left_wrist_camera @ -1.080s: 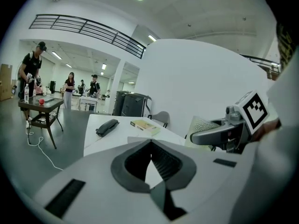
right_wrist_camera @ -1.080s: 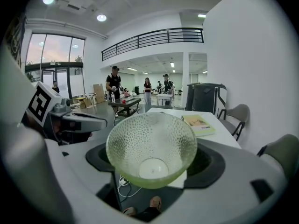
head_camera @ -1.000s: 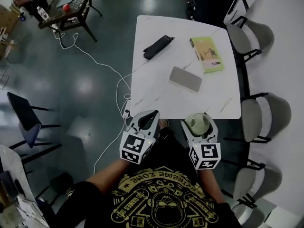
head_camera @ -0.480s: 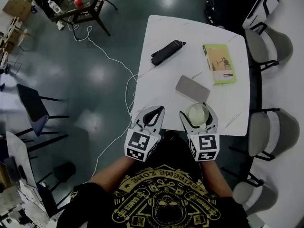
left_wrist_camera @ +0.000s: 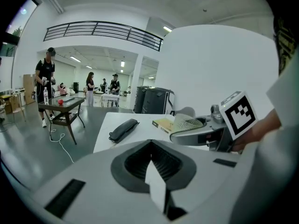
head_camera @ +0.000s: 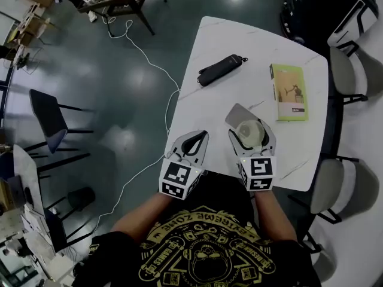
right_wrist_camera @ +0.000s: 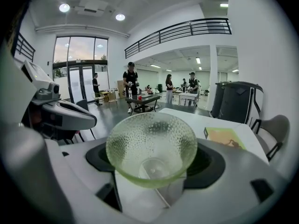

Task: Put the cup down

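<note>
- The right gripper (head_camera: 251, 130) is closed on a cup (head_camera: 251, 134), a pale green, dimpled glass one, standing upright with its mouth up.
- In the right gripper view the cup (right_wrist_camera: 152, 146) sits between the two jaws, which press on its lower part from either side.
- From the head view, the cup hangs over the 6 o'clock side of a white table (head_camera: 251, 46), near the person's edge. Whether its base touches the top cannot be told.
- A grey pad (head_camera: 237, 113) lies just at 11 o'clock of the cup, with its near corner hidden under the gripper.
- A black pouch (head_camera: 221, 69) lies further off at 11 o'clock, well apart from the cup.
- A green book (head_camera: 288, 92) lies at 1 o'clock of the cup.
- The left gripper (head_camera: 194, 143) is at 9 o'clock of the right one, by the table's near left corner. Its jaws are drawn together with nothing between them.
- A white cable (head_camera: 149, 64) trails over the dark floor at 10 o'clock of the table.
</note>
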`<action>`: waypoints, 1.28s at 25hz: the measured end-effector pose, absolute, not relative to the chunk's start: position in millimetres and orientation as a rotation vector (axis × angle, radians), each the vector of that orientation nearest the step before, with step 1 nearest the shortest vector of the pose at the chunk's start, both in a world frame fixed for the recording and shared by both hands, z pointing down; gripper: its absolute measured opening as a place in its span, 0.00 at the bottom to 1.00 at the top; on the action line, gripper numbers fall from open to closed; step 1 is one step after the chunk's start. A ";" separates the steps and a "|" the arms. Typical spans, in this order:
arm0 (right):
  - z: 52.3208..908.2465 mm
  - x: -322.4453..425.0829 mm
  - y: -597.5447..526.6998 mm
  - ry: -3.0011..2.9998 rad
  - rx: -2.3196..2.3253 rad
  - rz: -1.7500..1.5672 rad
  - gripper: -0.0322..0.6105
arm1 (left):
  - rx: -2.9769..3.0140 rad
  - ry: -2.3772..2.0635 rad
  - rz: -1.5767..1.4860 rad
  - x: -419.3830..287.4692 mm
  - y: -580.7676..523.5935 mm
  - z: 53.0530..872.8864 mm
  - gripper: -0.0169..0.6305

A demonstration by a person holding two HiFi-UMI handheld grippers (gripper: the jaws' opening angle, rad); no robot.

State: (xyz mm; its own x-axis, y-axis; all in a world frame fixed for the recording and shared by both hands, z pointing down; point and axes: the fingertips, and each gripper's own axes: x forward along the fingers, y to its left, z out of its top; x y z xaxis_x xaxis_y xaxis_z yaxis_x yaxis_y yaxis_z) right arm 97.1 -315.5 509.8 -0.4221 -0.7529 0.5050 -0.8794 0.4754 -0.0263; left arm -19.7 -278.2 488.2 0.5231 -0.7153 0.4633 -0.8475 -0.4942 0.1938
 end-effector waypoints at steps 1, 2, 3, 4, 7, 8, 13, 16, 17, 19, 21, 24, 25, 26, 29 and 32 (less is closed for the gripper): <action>512.9 96.5 -319.7 -2.303 1.347 0.402 0.67 | 2.368 -1.293 0.461 -18.6 -280.4 488.4 0.04; 516.4 95.8 -323.5 -2.307 1.333 0.403 0.67 | 2.363 -1.300 0.466 -17.7 -282.2 488.9 0.04; 520.4 95.1 -327.0 -2.310 1.319 0.404 0.67 | 2.357 -1.307 0.472 -17.2 -283.7 489.7 0.04; 524.7 94.7 -330.1 -2.311 1.305 0.406 0.67 | 2.350 -1.315 0.477 -17.0 -285.0 490.8 0.04; 536.9 93.1 -338.0 -2.314 1.270 0.410 0.67 | 2.318 -1.347 0.491 -20.1 -286.6 494.6 0.04; 540.0 91.8 -340.4 -2.316 1.260 0.407 0.67 | 2.305 -1.359 0.497 -22.9 -286.2 495.9 0.04; 554.4 82.4 -352.0 -2.328 1.207 0.378 0.67 | 2.247 -1.420 0.523 -39.3 -283.0 498.9 0.04; 562.3 78.5 -356.8 -2.337 1.180 0.370 0.67 | 2.210 -1.451 0.530 -46.5 -281.6 501.4 0.04; 564.8 77.2 -358.0 -2.338 1.175 0.370 0.67 | 2.207 -1.459 0.533 -48.1 -281.9 501.1 0.04; 568.8 75.4 -359.7 -2.335 1.169 0.369 0.67 | 2.205 -1.466 0.540 -50.0 -282.0 500.2 0.04; 572.0 74.7 -361.4 -2.331 1.164 0.363 0.67 | 2.204 -1.463 0.541 -50.3 -281.8 499.5 0.04; 576.0 74.6 -364.0 -2.325 1.164 0.359 0.67 | 2.199 -1.448 0.539 -49.2 -280.9 501.1 0.04; 577.5 75.1 -364.5 -2.323 1.165 0.358 0.67 | 2.193 -1.441 0.538 -48.6 -280.2 503.1 0.04; 578.8 75.4 -364.9 -2.321 1.164 0.357 0.67 | 2.187 -1.436 0.538 -48.0 -280.0 505.0 0.04; 582.9 75.2 -365.7 -2.323 1.161 0.354 0.67 | 2.182 -1.437 0.536 -47.2 -282.8 508.6 0.04; 587.0 75.8 -366.7 -2.322 1.157 0.354 0.67 | 2.171 -1.459 0.541 -49.6 -289.0 513.6 0.04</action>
